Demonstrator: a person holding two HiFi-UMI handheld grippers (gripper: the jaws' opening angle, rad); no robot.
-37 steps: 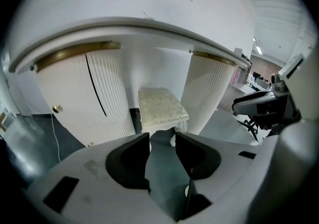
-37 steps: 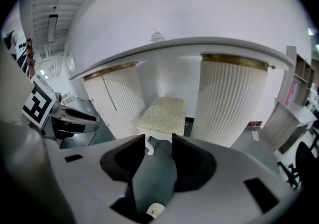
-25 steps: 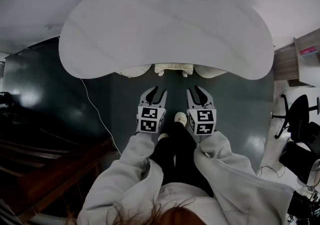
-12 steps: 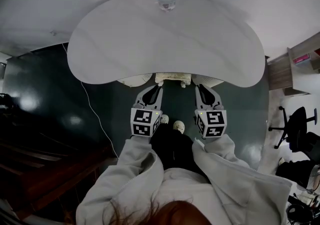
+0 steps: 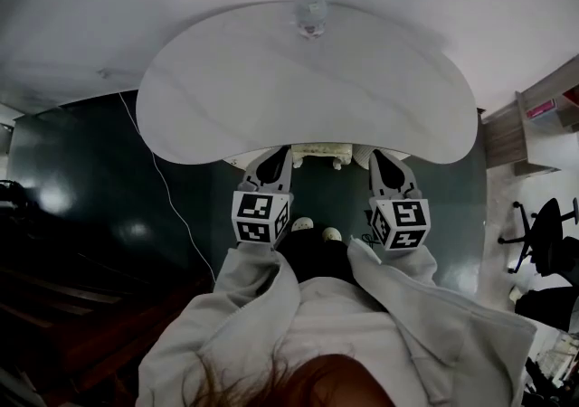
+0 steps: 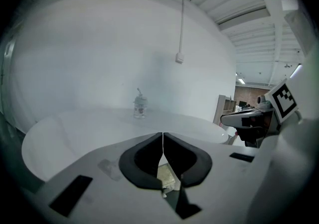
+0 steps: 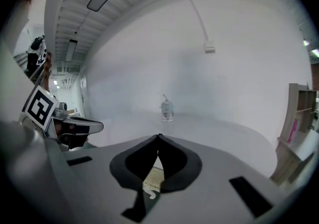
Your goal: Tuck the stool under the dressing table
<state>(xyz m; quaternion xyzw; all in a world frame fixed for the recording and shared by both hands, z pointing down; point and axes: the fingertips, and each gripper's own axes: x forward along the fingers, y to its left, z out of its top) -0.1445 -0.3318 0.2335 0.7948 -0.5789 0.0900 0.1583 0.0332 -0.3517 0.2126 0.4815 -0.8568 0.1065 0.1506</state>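
Observation:
The white kidney-shaped dressing table (image 5: 308, 80) fills the upper head view. The cream stool (image 5: 315, 151) stands under its front edge, and only a strip of it shows. My left gripper (image 5: 274, 157) and right gripper (image 5: 384, 161) hover side by side at that edge, above the stool and apart from it. Both sets of jaws have just been closing and now stand shut with nothing between them. In the left gripper view the shut tips (image 6: 162, 136) point over the tabletop (image 6: 75, 128), with the stool (image 6: 167, 178) below. The right gripper view shows the same: tips (image 7: 159, 137), stool (image 7: 152, 180).
A small clear bottle (image 5: 310, 14) stands at the table's far edge, against the white wall. A white cable (image 5: 167, 197) trails across the dark floor at left. A wooden shelf (image 5: 543, 116) and a black office chair (image 5: 543, 233) stand at right. Dark wooden furniture (image 5: 54, 306) lies at left.
Both grippers have risen from the floor side of the stool to the table's front edge. Their jaws went from open to shut.

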